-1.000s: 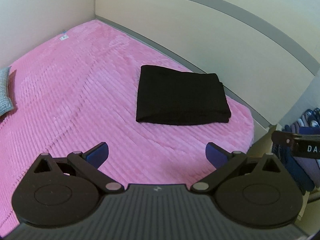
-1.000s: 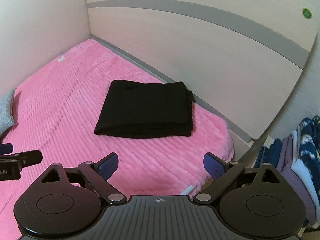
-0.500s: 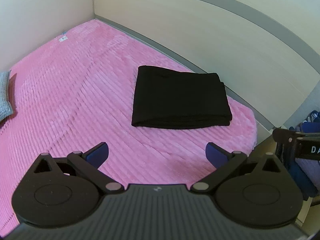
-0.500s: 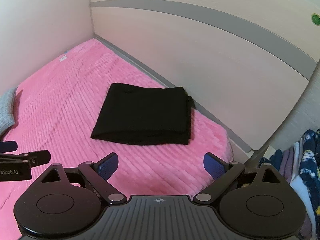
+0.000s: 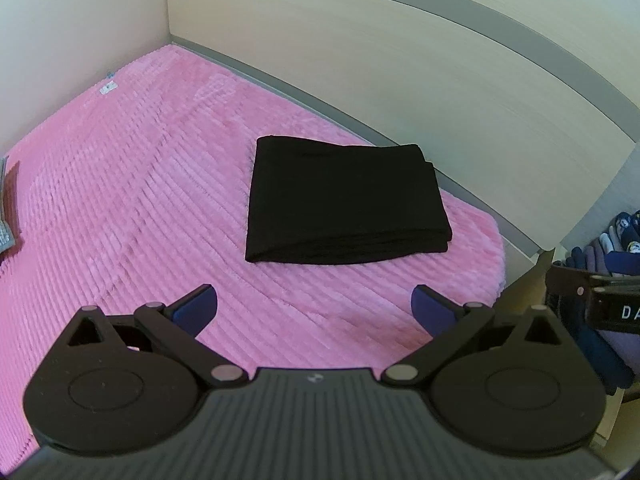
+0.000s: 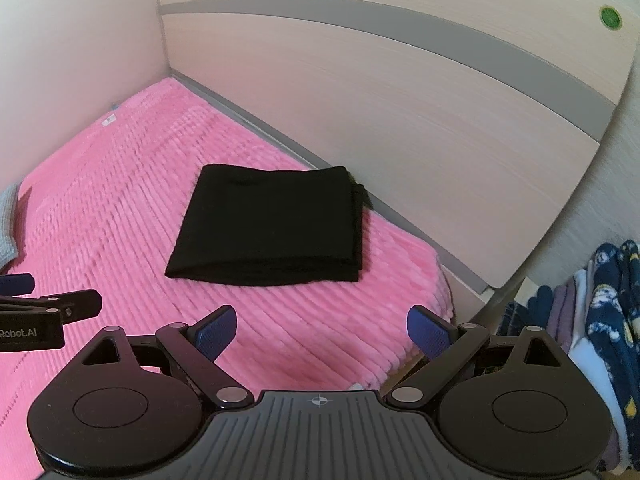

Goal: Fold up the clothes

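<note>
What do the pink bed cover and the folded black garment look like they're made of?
Pink bed cover: looks like plush fleece or chenille, matte and fuzzy, with raised ribs running across it. Folded black garment: seems a soft, matte knit or cotton, no sheen; stacked layers show at its near edge, but the weave is too dark to make out. Both grippers hang open above the cover.

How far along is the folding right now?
Done: the black garment lies folded into a neat rectangle on the pink blanket. In hand: nothing; left gripper and right gripper are both open and empty. Possibly left: a heap of clothes beside the bed, still unfolded.
</note>
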`<act>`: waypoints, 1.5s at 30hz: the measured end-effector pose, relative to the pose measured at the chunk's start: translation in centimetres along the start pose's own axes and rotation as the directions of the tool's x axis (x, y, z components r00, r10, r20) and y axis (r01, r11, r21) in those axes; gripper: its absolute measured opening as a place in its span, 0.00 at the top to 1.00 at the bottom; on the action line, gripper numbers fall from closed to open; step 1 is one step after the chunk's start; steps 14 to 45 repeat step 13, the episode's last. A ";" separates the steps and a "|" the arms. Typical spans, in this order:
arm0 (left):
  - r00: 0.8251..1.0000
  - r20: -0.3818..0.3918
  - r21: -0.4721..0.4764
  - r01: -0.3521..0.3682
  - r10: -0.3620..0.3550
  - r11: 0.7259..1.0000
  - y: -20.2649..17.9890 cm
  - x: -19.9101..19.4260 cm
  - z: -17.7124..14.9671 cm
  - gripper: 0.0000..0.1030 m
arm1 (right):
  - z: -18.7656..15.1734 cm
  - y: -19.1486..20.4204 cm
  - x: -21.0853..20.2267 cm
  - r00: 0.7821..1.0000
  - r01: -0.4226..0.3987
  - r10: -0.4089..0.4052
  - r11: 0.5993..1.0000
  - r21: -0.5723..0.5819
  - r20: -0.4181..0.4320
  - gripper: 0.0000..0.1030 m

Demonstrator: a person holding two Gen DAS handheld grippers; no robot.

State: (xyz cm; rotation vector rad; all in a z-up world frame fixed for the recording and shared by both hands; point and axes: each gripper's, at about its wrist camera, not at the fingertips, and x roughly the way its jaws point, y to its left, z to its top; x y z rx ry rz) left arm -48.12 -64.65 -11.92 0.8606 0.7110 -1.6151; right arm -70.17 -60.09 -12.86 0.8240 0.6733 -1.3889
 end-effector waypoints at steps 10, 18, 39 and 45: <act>1.000 -0.003 -0.009 -0.006 0.006 1.000 -0.8 0.5 0.3 0.01 | 0.2 0.0 0.2 1.000 -0.014 0.013 0.999 -0.030 -0.004 0.08; 1.000 0.001 -0.026 0.005 -0.005 1.000 -0.8 0.5 0.4 0.01 | 0.3 0.0 0.5 1.000 -0.019 0.019 0.999 -0.029 -0.007 0.08; 1.000 0.001 -0.026 0.005 -0.005 1.000 -0.8 0.5 0.4 0.01 | 0.3 0.0 0.5 1.000 -0.019 0.019 0.999 -0.029 -0.007 0.08; 1.000 0.001 -0.026 0.005 -0.005 1.000 -0.8 0.5 0.4 0.01 | 0.3 0.0 0.5 1.000 -0.019 0.019 0.999 -0.029 -0.007 0.08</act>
